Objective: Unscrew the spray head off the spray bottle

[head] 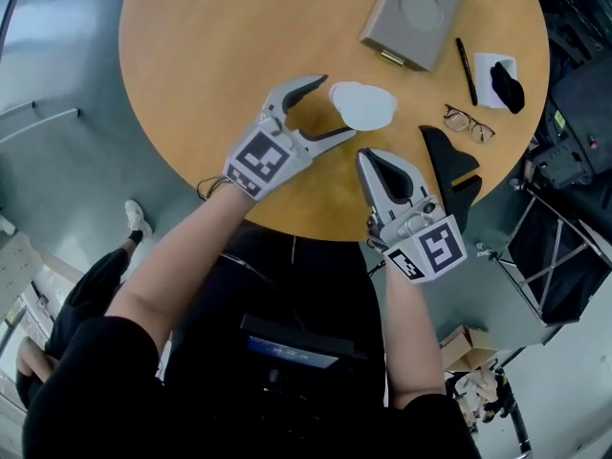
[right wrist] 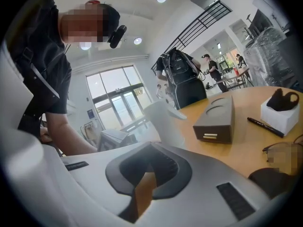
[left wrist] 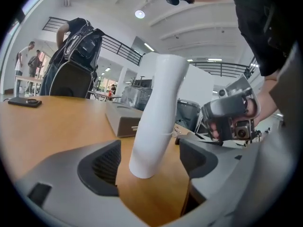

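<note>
Bottle [head: 361, 105] upright on surface [head: 210, 46], between tips of left gripper [head: 338, 106] jaws, wide apart, not touching. Right gripper [head: 366, 159] jaws together, just beside bottle.

This looks like a big open hall in an office or lab building. The white ceiling [left wrist: 199, 27] is high, with round lamps [left wrist: 139, 14]. A balcony with black railing [left wrist: 120, 48] runs above. Glass doors [right wrist: 120, 103] stand behind, and several people [left wrist: 22, 60] stand further away. The table [head: 220, 27] is round and wooden.
</note>
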`<act>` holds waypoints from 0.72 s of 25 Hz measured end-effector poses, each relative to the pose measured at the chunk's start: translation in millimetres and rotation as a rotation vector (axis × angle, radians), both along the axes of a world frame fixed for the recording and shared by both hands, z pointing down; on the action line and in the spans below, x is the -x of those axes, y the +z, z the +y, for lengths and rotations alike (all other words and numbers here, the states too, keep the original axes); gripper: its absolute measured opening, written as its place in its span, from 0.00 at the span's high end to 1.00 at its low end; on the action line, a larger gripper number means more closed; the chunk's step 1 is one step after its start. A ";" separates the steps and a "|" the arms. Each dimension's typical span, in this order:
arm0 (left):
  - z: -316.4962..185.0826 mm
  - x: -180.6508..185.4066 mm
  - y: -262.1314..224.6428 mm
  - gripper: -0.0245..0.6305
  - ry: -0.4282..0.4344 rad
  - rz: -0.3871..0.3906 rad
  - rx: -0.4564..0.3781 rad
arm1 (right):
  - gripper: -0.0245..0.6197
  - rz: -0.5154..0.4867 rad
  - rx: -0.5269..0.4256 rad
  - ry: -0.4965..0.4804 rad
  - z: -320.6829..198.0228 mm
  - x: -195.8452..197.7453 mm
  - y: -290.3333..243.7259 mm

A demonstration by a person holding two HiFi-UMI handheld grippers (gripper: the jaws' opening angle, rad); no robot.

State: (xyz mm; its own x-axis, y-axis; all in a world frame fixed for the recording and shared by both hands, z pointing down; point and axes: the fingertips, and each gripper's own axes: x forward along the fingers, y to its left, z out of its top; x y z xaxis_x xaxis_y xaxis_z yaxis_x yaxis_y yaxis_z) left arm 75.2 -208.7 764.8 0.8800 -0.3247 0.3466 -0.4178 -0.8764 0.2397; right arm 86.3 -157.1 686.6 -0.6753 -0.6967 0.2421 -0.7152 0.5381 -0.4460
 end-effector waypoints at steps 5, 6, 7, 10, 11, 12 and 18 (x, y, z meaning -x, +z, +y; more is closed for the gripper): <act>-7.2 -18.6 14.9 0.34 0.022 -0.040 -0.051 | 0.96 -0.010 0.024 0.013 10.0 -14.7 14.9; -7.7 -23.2 17.5 0.34 0.032 -0.048 -0.062 | 0.96 -0.012 0.027 0.015 11.1 -17.3 17.3; -8.2 -27.3 19.4 0.34 0.039 -0.055 -0.072 | 0.96 -0.013 0.030 0.016 12.5 -19.3 18.8; -10.6 -35.5 22.6 0.34 0.047 -0.077 -0.107 | 0.96 -0.015 0.034 0.018 17.0 -24.4 20.1; -11.8 -37.2 23.6 0.34 0.047 -0.085 -0.120 | 0.96 -0.016 0.035 0.019 18.2 -26.5 20.4; -12.9 -38.9 24.6 0.34 0.046 -0.093 -0.133 | 0.96 -0.016 0.034 0.022 19.3 -28.8 20.6; -11.8 -43.6 22.9 0.50 0.060 -0.105 -0.182 | 0.96 -0.011 0.029 0.029 26.4 -38.6 20.1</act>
State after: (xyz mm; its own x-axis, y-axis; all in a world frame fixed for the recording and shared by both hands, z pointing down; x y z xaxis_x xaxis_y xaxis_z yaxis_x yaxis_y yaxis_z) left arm 118.9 -220.5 787.7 0.8617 -0.3385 0.3779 -0.3781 -0.9252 0.0335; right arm 124.9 -130.8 706.7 -0.6573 -0.7090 0.2554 -0.7255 0.5036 -0.4691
